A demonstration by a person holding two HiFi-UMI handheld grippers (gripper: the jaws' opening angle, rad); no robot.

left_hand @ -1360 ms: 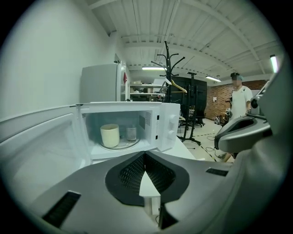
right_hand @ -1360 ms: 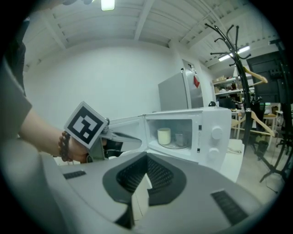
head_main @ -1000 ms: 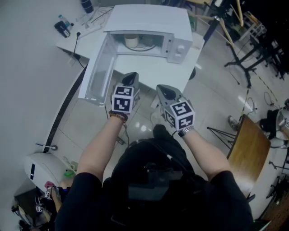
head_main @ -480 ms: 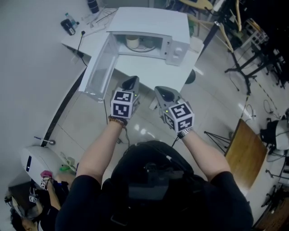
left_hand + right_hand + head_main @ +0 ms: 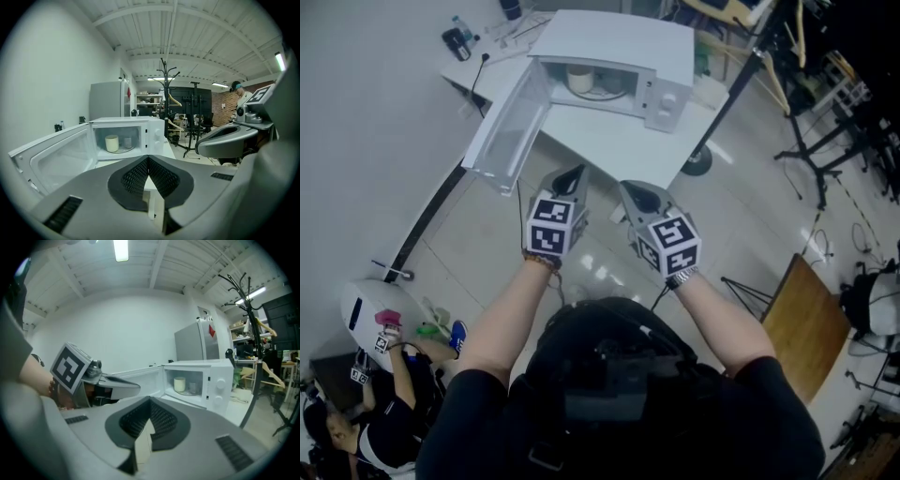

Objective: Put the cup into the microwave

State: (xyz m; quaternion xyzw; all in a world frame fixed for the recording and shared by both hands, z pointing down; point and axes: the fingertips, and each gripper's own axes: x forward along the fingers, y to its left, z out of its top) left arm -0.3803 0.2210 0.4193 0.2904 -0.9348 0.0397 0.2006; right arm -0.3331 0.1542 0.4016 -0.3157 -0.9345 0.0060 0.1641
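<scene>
Your left tool has its jaws pressed together with nothing between them. Your right tool is the same: closed tight and empty. You hold both out in front of you, side by side and a little apart. They point toward the white table, with their tips close to its near edge. The microwave stands on the far part of the table. Its door is swung wide open to the left. The cup, pale and upright, sits inside the microwave on the left part of the round plate, well apart from both tools. A smaller grey thing stands just to the right of the cup on the same plate.
</scene>
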